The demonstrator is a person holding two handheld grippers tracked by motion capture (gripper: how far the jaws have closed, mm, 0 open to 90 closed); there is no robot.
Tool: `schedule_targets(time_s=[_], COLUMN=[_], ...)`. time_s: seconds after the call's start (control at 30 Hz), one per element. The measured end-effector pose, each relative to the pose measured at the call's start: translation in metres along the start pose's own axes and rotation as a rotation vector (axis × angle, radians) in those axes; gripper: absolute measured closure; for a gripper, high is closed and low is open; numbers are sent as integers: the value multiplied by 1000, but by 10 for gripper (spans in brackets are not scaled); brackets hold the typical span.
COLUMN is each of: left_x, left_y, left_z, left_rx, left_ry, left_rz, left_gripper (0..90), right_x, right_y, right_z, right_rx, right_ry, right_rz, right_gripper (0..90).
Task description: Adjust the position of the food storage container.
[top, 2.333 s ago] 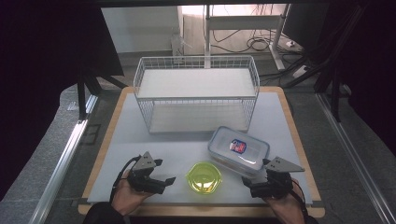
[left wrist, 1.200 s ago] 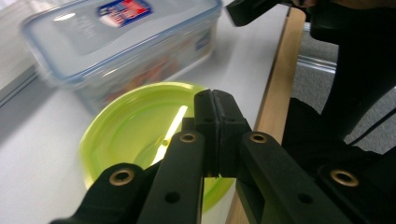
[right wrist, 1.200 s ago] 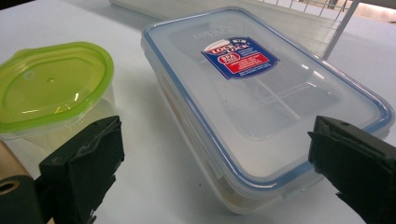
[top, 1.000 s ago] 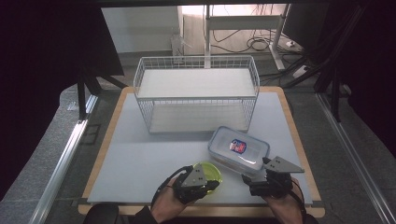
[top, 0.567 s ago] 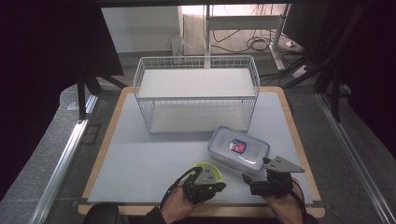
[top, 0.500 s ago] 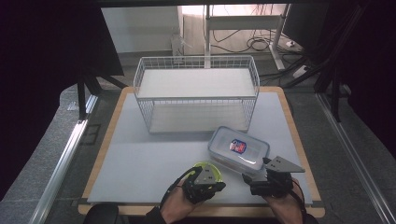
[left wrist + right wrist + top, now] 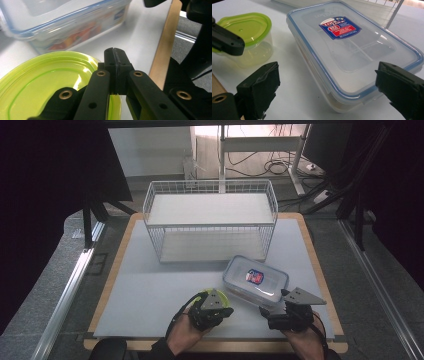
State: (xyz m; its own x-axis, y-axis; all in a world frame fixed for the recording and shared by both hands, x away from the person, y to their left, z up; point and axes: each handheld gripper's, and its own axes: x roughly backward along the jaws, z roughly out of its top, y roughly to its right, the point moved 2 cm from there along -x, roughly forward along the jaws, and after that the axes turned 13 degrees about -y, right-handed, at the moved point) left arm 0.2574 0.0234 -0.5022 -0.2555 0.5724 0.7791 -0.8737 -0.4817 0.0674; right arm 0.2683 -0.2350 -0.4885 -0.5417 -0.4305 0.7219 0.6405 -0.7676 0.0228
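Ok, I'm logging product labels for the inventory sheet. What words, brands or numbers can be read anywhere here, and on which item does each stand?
"LOCK&LOCK": embossed on the clear lid of the rectangular container, just above its sticker, faint.
Red and blue sticker on that lid: it carries lines of white print, too small and blurred to read.
Green-lidded tub: no text visible.

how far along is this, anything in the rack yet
Nothing is in the wire rack yet. In hand: the left tool is shut on the green lid's rim. The right tool stands open around the clear box, not gripping. Moving both containers looks left to do.
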Motion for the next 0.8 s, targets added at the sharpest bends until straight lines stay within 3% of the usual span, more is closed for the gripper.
schedule_targets(time_s=[0.8], left_x=[23], left_y=[-55], left_z=[-26], left_rx=[121], left_ry=[-4], left_rz=[136], left_gripper=[897], right_x=[-1], right_y=[0], right_z=[-1], right_rx=[-5], right_ry=[-5], right_rz=[16], right_gripper=[52])
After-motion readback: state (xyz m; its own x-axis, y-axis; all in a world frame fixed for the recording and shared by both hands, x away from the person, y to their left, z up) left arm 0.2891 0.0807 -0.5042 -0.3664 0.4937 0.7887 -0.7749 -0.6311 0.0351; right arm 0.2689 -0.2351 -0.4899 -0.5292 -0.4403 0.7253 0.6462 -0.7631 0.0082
